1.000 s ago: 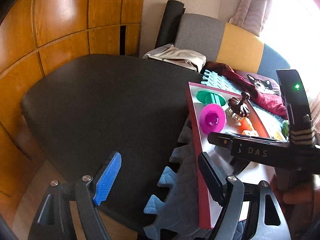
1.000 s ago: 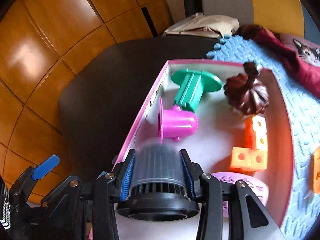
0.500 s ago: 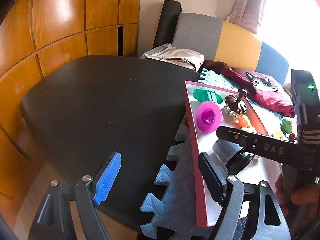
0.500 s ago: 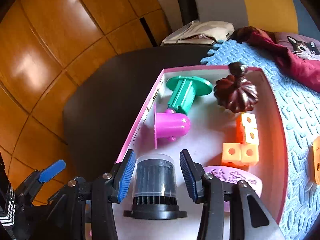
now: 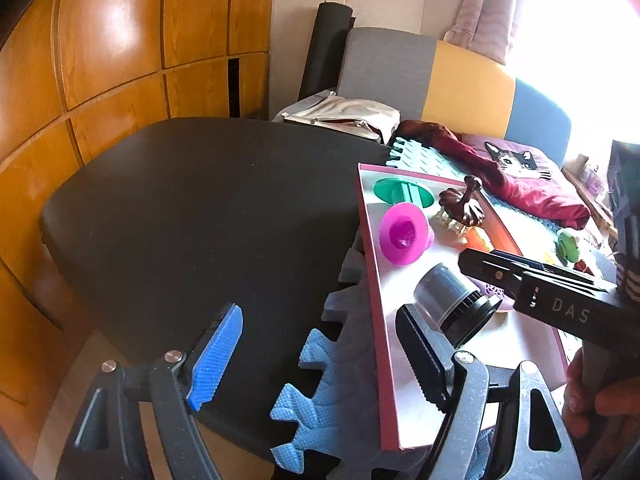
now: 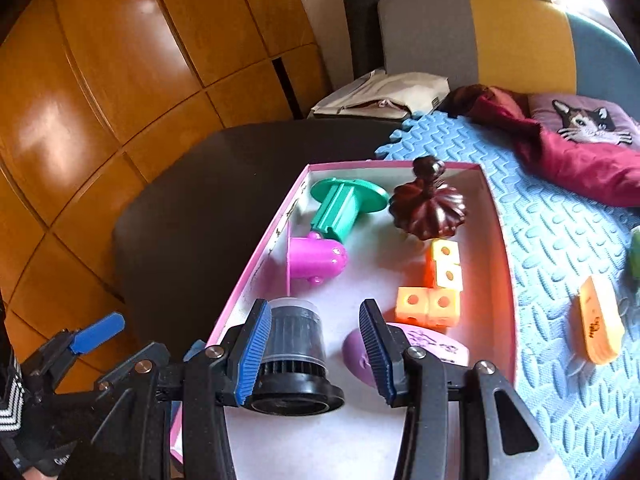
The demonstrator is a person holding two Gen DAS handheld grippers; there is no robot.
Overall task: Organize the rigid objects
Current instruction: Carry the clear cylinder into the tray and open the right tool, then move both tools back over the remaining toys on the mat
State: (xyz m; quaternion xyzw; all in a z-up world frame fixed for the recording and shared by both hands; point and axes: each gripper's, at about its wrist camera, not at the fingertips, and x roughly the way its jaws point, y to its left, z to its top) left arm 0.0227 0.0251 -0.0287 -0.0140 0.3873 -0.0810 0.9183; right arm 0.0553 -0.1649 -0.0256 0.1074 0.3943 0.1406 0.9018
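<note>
A black ribbed filter cylinder lies inside the pink box, near its front left corner. My right gripper is open around it: the left pad sits right beside the cylinder and the right pad stands clear. The same cylinder shows in the left wrist view under the right tool's black arm. Off to the left, my left gripper hangs open and empty over the dark table's edge. Further back in the box are a green spool, a magenta piece, a dark brown carved top, orange cubes and a lilac oval.
The box rests on a blue foam mat beside a dark table. An orange piece and a green thing lie on the mat to the right. A red cloth, cat cushion and cloth bag sit behind; wood panels on the left.
The right gripper's jaws have let go of the black cylinder and drawn back and up a little. The cylinder stays lying in the box. The left gripper has kept still.
</note>
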